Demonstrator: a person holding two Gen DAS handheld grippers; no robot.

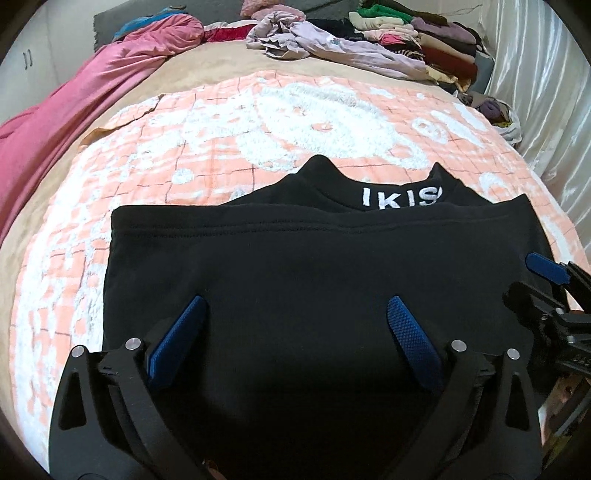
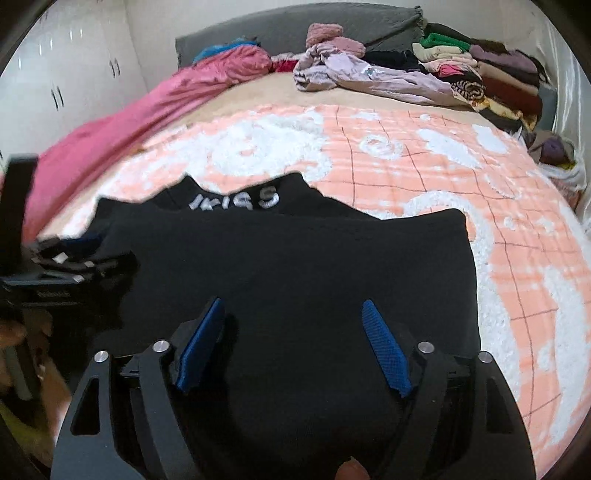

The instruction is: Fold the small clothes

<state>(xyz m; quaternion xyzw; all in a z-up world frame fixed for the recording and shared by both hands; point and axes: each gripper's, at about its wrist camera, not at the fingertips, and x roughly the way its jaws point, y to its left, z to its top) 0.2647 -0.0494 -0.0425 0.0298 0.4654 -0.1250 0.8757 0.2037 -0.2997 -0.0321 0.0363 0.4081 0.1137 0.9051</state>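
Two grippers hovered over one black garment point(image 1: 314, 280) that lay folded flat on the peach-and-white blanket point(image 1: 229, 122), and neither had hold of it. In the left wrist view the left gripper point(image 1: 297, 317) stood with its jaws spread wide, blue pads point(image 1: 410, 332) apart, only black cloth showing below the gap. In the right wrist view the right gripper point(image 2: 291, 321) was likewise well open, nothing pinched between its blue pads point(image 2: 384, 347).

For edges, the garment's folded top hem ran straight across, its left side was a clean line against the blanket, and its right corner lay close to the blanket's edge. Beyond the collar a broad stretch of bare blanket gave plenty of room. A pink sheet point(image 1: 74, 110) trailed down the bed's left side, and a lilac garment point(image 1: 332, 44) sprawled at the far end beside a stack of folded clothes point(image 1: 436, 44), well apart from the black one.

White lettering point(image 1: 400, 197) on the collar read roughly "IKIS", cut off by the fold; in the right view it looked like "IKIS S", blurred.

Only the right view took in the grey headboard point(image 2: 295, 26), white wardrobe doors point(image 2: 62, 74) and the left gripper blurred at its left edge; only the left showed the right gripper's blue pad at its right
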